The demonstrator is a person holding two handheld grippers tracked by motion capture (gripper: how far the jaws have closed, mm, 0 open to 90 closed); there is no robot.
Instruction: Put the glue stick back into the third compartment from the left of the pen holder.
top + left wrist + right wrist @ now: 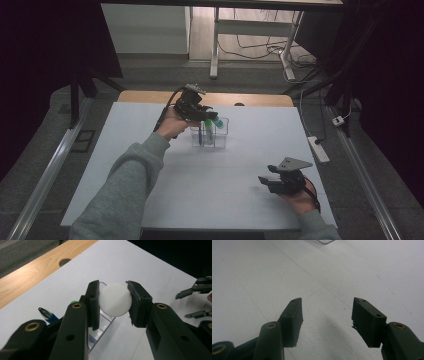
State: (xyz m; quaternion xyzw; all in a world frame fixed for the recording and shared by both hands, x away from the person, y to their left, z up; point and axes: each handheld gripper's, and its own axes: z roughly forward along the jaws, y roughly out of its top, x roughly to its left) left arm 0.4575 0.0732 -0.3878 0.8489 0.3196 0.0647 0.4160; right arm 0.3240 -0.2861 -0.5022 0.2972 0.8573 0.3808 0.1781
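My left gripper [209,113] hovers over a clear plastic organiser [220,142] at the far middle of the table. In the left gripper view the left gripper [113,305] is shut on a white round end [115,296], both pads pressing its sides. From above, that thing looks like a green tube [217,121] slanting down toward the organiser. A blue pen [47,314] stands in the organiser [106,323]. My right gripper [270,181] rests low over the table's near right, and its jaws [327,315] are open with nothing between them.
The white table top [225,175] has a wooden strip [30,277] with a round hole along its far edge. The right gripper [193,302] lies beyond the organiser in the left gripper view. Dark curtains, desk legs and cables stand beyond the table.
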